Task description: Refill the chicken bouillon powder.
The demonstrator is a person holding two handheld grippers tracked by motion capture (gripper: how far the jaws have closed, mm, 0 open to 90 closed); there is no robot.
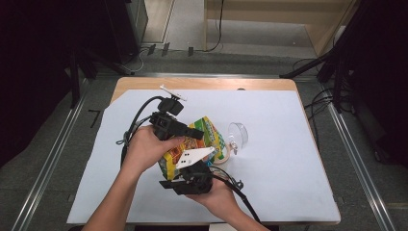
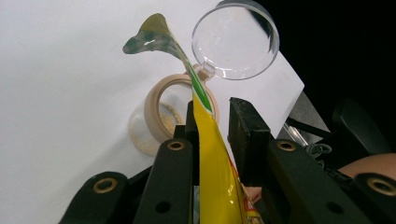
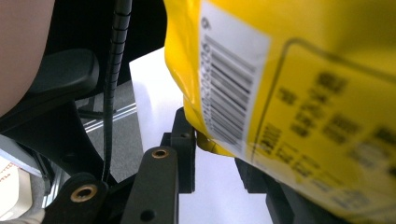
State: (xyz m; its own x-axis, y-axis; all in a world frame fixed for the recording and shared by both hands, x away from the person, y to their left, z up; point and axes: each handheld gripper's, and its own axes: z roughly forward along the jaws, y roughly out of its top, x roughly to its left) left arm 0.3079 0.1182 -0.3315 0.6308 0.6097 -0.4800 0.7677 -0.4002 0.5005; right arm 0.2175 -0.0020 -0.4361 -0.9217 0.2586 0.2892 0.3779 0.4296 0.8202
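Glossy yellow snack bag (image 1: 202, 139), held above the white-covered table (image 1: 288, 183), was clamped by left tool (image 2: 212, 122) and right tool (image 3: 215, 149); tearing sideways could be risked by uneven pulling.

from above we see the white worktop (image 1: 288, 159) evenly and brightly lit, with only soft, short shadows, while the room's left and right edges drop to near black. in the left gripper view the worktop washes out to flat white, and glare rims the clear cup (image 2: 236, 39). in the right gripper view the yellow bag (image 3: 299, 93) sits too close, its print blurred except at the barcode.
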